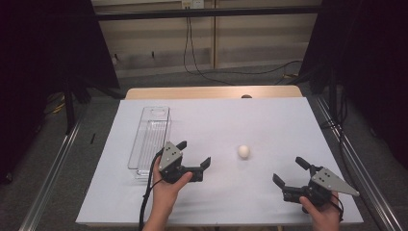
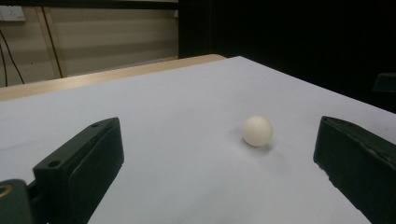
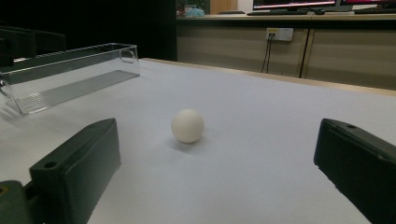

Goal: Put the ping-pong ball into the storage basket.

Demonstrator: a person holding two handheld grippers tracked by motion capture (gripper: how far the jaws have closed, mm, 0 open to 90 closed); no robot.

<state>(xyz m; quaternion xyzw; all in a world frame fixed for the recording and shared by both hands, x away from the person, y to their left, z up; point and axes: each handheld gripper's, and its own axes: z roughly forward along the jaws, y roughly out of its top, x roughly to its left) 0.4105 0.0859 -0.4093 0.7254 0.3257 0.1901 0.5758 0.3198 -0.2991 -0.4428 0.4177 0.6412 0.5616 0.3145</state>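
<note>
So I've got the white ball (image 1: 244, 151) sitting alone on the white table cover (image 1: 269, 120), right around the middle of the high view. My left gripper (image 1: 194, 153) is lower left of it, jaws spread wide with nothing in them. My right gripper (image 1: 289, 171) is at lower right, also spread and empty. Clear plastic bin (image 1: 149, 137) sits left of centre, well apart from the ball.
</note>
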